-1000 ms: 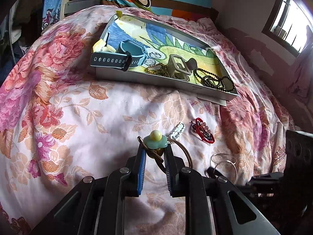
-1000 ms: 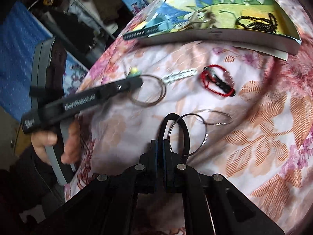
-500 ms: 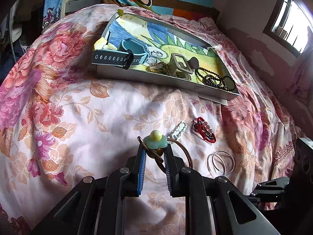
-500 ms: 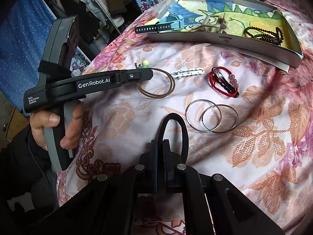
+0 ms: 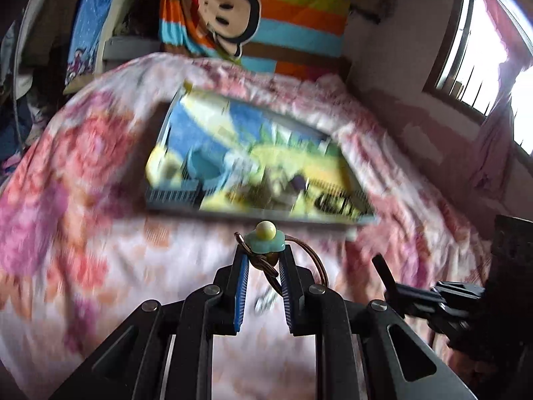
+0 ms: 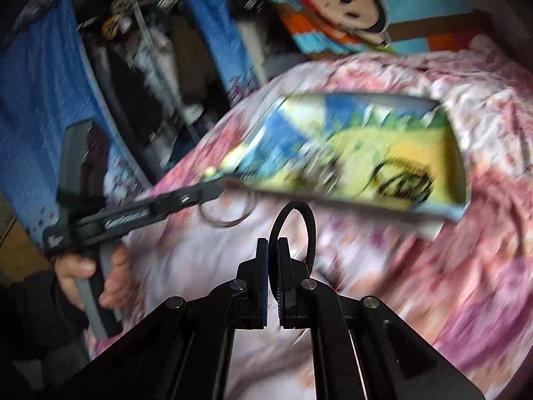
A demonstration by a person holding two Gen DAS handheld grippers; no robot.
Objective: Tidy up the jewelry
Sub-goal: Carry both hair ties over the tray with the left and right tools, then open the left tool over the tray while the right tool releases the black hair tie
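Both tongs lifted nearer the tray [image 5: 253, 215]: left tongs [image 5: 263, 260] clamping charm bangle [image 5: 266, 241], right tongs [image 6: 273, 250] pinching black ring [image 6: 294, 223], left hand [image 6: 90, 270] only in right view

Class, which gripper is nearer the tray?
Left. The left gripper is at the tray's near-left corner in the right view; the right gripper sits farther back.

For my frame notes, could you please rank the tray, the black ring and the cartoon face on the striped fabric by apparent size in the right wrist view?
1. tray
2. cartoon face
3. black ring, though nearness to the camera enlarges it.
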